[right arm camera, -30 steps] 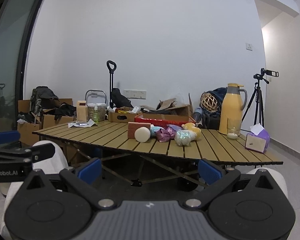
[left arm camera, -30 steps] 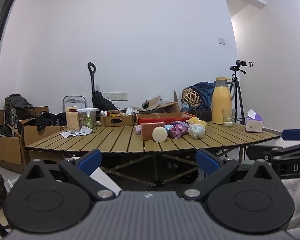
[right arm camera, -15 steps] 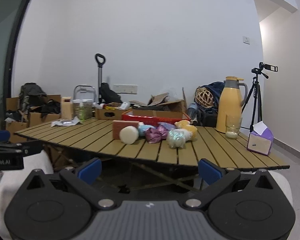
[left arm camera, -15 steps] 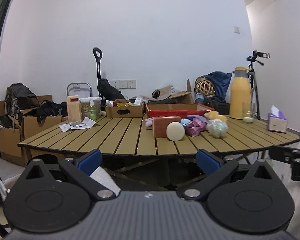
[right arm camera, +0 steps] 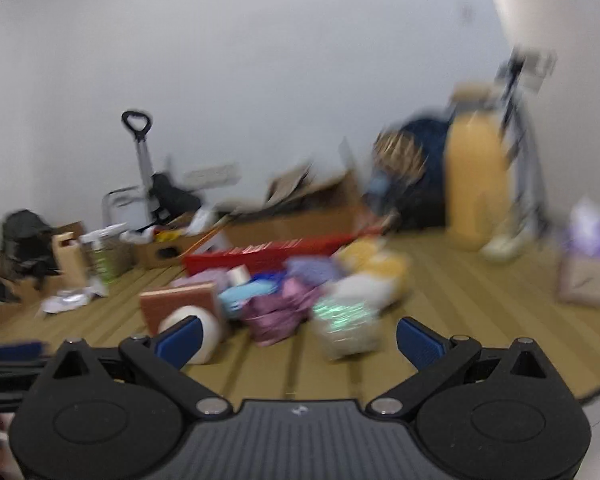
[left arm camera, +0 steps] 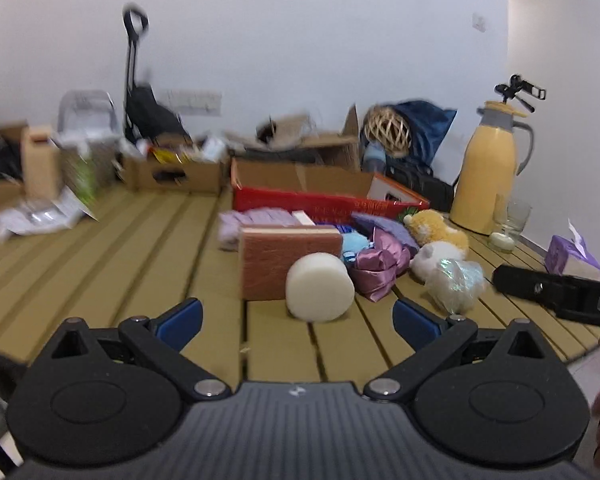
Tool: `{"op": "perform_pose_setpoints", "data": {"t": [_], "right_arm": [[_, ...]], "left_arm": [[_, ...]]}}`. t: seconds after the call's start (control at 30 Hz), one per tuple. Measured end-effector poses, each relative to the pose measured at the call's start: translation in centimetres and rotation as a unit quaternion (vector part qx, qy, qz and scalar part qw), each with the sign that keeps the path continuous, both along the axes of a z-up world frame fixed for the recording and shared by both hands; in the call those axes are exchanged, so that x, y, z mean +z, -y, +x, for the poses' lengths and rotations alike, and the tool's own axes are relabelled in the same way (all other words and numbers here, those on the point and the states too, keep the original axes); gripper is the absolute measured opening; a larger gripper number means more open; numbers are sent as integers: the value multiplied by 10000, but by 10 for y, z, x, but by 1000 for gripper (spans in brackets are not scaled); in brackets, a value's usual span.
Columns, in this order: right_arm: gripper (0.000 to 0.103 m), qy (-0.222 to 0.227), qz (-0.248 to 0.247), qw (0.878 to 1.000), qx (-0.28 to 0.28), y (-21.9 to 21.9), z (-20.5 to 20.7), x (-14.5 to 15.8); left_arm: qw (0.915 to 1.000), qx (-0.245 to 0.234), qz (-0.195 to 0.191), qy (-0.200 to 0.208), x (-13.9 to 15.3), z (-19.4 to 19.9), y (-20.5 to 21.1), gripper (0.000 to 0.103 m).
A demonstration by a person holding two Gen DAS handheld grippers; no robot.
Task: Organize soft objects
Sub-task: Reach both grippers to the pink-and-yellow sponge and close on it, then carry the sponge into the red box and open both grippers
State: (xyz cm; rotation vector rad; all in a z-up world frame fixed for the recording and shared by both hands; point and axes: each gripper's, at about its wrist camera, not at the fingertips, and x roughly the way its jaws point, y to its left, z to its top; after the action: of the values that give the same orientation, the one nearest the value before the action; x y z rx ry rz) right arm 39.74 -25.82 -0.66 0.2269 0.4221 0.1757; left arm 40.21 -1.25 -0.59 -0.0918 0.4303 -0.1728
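A pile of soft things lies mid-table: a white foam cylinder (left arm camera: 320,286), a brown sponge block (left arm camera: 278,258), a purple satin bundle (left arm camera: 380,264), a shiny white puff (left arm camera: 454,284), a yellow plush (left arm camera: 436,230) and a light blue plush (left arm camera: 354,244). A red box (left arm camera: 324,200) stands behind them. My left gripper (left arm camera: 296,322) is open and empty, just short of the cylinder. My right gripper (right arm camera: 300,340) is open and empty, just short of the shiny puff (right arm camera: 342,326); its view is blurred.
The slatted wooden table (left arm camera: 100,264) carries a yellow thermos (left arm camera: 488,176), a glass (left arm camera: 508,220), a purple tissue box (left arm camera: 568,256), cardboard boxes (left arm camera: 172,174) and papers (left arm camera: 40,216). The right gripper's body (left arm camera: 556,292) shows at the left view's right edge.
Both grippers have moved forward and up from below the table's edge to over the tabletop, close to the pile. Both stay open.
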Motion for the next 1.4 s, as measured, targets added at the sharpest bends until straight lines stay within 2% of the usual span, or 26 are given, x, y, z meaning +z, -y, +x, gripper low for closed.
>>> {"op": "perform_pose_setpoints", "data": {"t": [0.03,0.1,0.13,0.17,0.27,0.3,0.4,0.43,0.5,0.53,0.63,0.77,0.9,0.97,1.03,1.13,1.27,1.33,1.37,1.4], "right_arm": [[103,-101,-5,9999,104,-1,15,1],[103,-12,-325,9992,210,-9,38,1],[100,12,-438,9987,264,-13,49,2],[92,-32,-461,9984,329,-15,60,2],[79,-274,-134,9972,689,-24,95,2],[77,-352,3,9957,852,-30,107,0],[61,-586,286,9907,1190,-48,140,-5],[55,-688,345,9889,1268,-56,149,-7],[52,-898,454,9854,1370,-67,166,-12],[49,-961,552,9837,1414,-69,171,-14],[35,-1182,1010,9756,1551,-70,184,-18],[32,-1385,1155,9725,1474,-72,187,-8],[32,-711,1114,9781,1611,-66,182,40],[32,-414,983,9809,1628,-64,194,63],[32,-306,938,9817,1626,-61,221,81],[32,-523,930,9813,1599,-55,282,88],[32,-864,788,9808,1561,-56,373,71],[32,-678,643,9832,1565,-60,406,60],[32,-497,506,9842,1620,-64,419,54],[32,-534,467,9837,1655,-66,436,46]], "left_arm": [[10000,23,-23,-76,-1,17,-1,103],[9999,105,-32,19,-3,39,-5,103],[9998,191,-46,66,-3,49,-9,100],[9996,254,-136,80,-3,58,-14,98],[9977,209,-646,-42,1,85,-36,83],[9966,185,-792,-142,2,95,-40,76],[9915,124,-1140,-619,-1,126,-51,64],[9886,88,-1285,-776,-4,133,-55,61],[9803,-32,-1697,-1007,-9,141,-65,59],[9768,-109,-1844,-1080,-11,144,-68,51],[9737,-215,-1961,-1142,-11,147,-70,48],[9709,-211,-2042,-1230,1,147,-70,46],[9769,-350,-2016,-613,50,142,-69,46],[9802,-459,-1890,-361,76,159,-64,46],[9810,-502,-1856,-250,94,190,-61,46],[9768,-476,-2035,-475,100,249,-60,46],[9755,-283,-2048,-757,85,334,-52,45],[9782,-201,-1963,-652,78,369,-48,45],[9816,-208,-1812,-558,75,381,-46,45],[9846,-198,-1634,-598,67,394,-44,45]]}}
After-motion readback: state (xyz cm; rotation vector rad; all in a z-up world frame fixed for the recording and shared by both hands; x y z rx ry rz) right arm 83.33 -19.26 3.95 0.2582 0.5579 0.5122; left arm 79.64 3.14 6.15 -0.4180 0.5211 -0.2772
